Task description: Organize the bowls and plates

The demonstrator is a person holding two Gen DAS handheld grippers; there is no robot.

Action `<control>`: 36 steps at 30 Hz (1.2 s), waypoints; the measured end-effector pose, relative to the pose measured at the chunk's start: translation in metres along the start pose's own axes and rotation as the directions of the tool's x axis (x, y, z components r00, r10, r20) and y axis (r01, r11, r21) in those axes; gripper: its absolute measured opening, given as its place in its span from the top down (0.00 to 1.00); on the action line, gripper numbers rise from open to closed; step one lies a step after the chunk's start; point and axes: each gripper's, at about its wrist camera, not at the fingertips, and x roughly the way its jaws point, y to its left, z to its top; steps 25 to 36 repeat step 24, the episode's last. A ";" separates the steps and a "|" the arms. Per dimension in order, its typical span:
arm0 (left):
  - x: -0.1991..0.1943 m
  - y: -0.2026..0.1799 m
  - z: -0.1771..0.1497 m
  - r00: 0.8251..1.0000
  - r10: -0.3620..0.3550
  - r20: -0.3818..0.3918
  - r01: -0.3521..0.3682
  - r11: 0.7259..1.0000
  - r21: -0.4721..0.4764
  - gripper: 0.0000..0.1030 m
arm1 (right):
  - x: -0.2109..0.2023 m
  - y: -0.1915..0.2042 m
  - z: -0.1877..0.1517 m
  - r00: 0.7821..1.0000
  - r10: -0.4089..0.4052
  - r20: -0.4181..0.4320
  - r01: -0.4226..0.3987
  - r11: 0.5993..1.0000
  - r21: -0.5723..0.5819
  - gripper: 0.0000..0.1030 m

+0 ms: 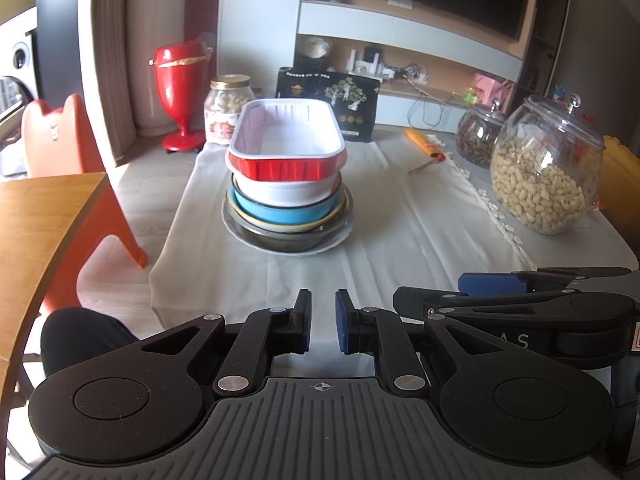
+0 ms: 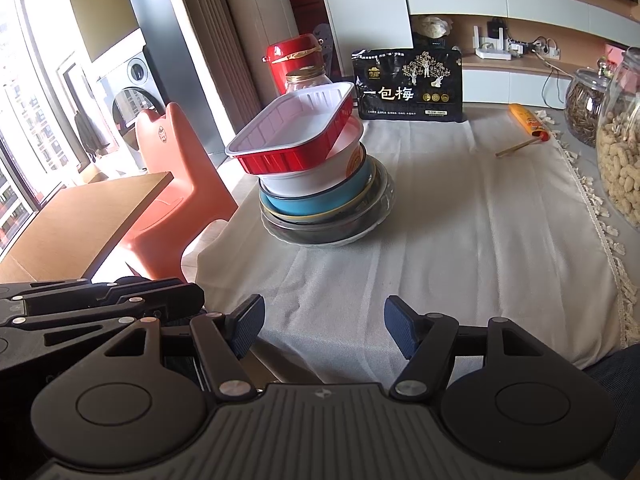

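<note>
A stack of dishes stands mid-table on the white tablecloth [image 1: 400, 240]. From the top down it is a red foil tray [image 1: 286, 136] with a white inside, a white bowl [image 1: 288, 192], a blue bowl [image 1: 288, 210], a dark metal bowl [image 1: 288, 238] and a white plate [image 1: 342, 236]. In the right wrist view the red tray [image 2: 292, 128] sits tilted on the stack. My left gripper [image 1: 323, 312] is shut with nothing in it, over the table's near edge. Beside it, my right gripper [image 2: 324, 316] is open and holds nothing. Both are well short of the stack.
A big glass jar of peanuts [image 1: 544, 168] and a smaller jar [image 1: 476, 136] stand at the right. A black snack bag [image 1: 332, 100], a lidded jar [image 1: 226, 108] and an orange packet [image 1: 424, 146] are behind the stack. An orange chair [image 1: 68, 140] and a wooden table [image 1: 36, 232] stand left.
</note>
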 end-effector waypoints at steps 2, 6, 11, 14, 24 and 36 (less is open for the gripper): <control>-0.001 0.001 0.000 1.000 0.001 0.001 -0.001 1.000 -0.004 0.85 | 0.000 0.000 0.000 1.000 -0.002 0.002 0.002 1.000 0.000 0.35; -0.001 0.001 0.000 1.000 0.001 0.001 -0.001 1.000 -0.005 0.85 | -0.001 0.000 0.001 1.000 -0.003 0.005 0.003 1.000 0.002 0.35; -0.001 0.001 0.000 1.000 0.000 0.000 0.000 1.000 -0.005 0.85 | -0.001 0.000 0.001 1.000 -0.003 0.004 0.003 1.000 0.002 0.35; 0.000 0.002 0.000 1.000 -0.002 -0.003 0.002 1.000 -0.006 0.85 | -0.001 0.000 0.001 1.000 -0.003 0.005 0.003 1.000 0.002 0.35; 0.011 0.005 0.001 0.998 0.065 0.009 -0.065 0.998 -0.019 0.85 | -0.004 -0.004 0.005 1.000 0.018 0.020 -0.018 1.000 -0.003 0.35; 0.011 0.005 0.001 0.998 0.065 0.009 -0.065 0.998 -0.019 0.85 | -0.004 -0.004 0.005 1.000 0.018 0.020 -0.018 1.000 -0.003 0.35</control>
